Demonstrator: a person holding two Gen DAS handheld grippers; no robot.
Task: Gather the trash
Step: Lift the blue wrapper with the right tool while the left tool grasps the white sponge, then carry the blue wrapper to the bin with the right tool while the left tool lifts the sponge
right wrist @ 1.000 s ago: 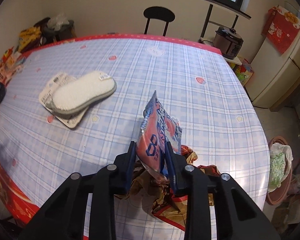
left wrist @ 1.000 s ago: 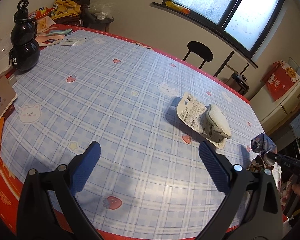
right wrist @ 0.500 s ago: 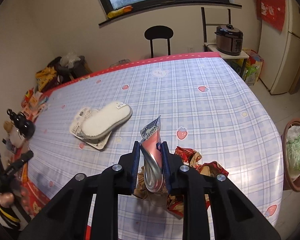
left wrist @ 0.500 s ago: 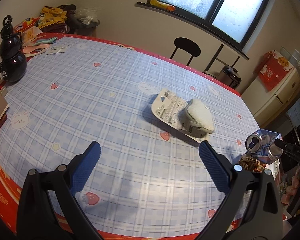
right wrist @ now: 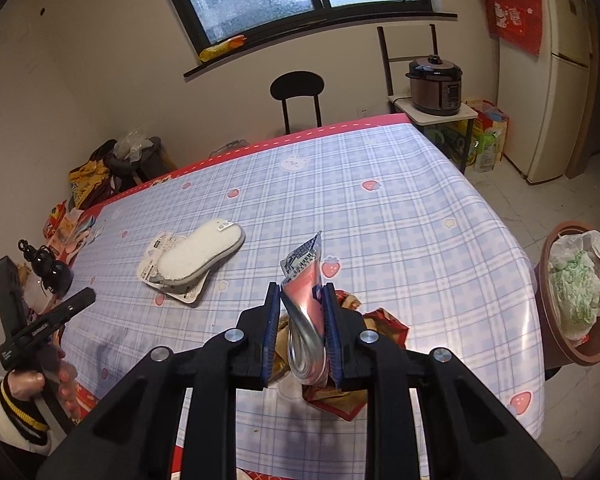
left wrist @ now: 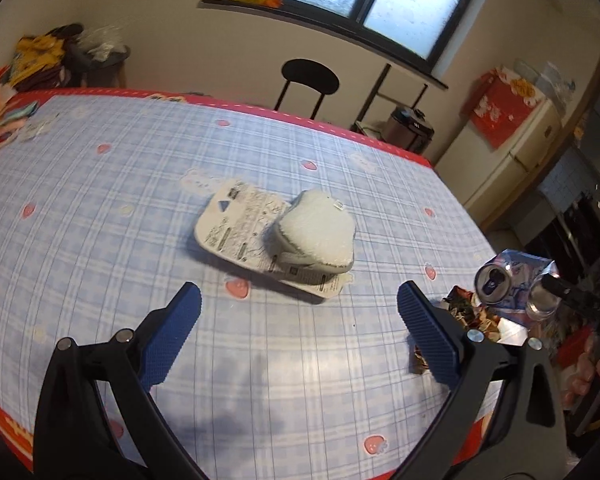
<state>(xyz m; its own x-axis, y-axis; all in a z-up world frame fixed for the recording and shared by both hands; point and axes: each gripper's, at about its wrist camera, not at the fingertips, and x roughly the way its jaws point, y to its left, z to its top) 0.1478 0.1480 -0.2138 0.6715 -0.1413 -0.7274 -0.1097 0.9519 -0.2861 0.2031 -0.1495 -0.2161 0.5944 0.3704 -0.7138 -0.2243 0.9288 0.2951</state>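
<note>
A crushed can [right wrist: 306, 320], pink and silver with a torn wrapper sticking up from it, is pinched between the blue pads of the right gripper [right wrist: 302, 334] above the near edge of the checked tablecloth [right wrist: 400, 220], over a heap of crumpled wrappers [right wrist: 376, 328]. The left gripper [left wrist: 298, 336] hangs with its jaws spread wide and nothing between them, pointing toward a white fleecy pad [left wrist: 316, 236], perhaps a slipper, lying on a printed card [left wrist: 236, 224] mid-table. Off the table's right side stands a brown bin [right wrist: 572, 292] lined with a plastic bag.
</note>
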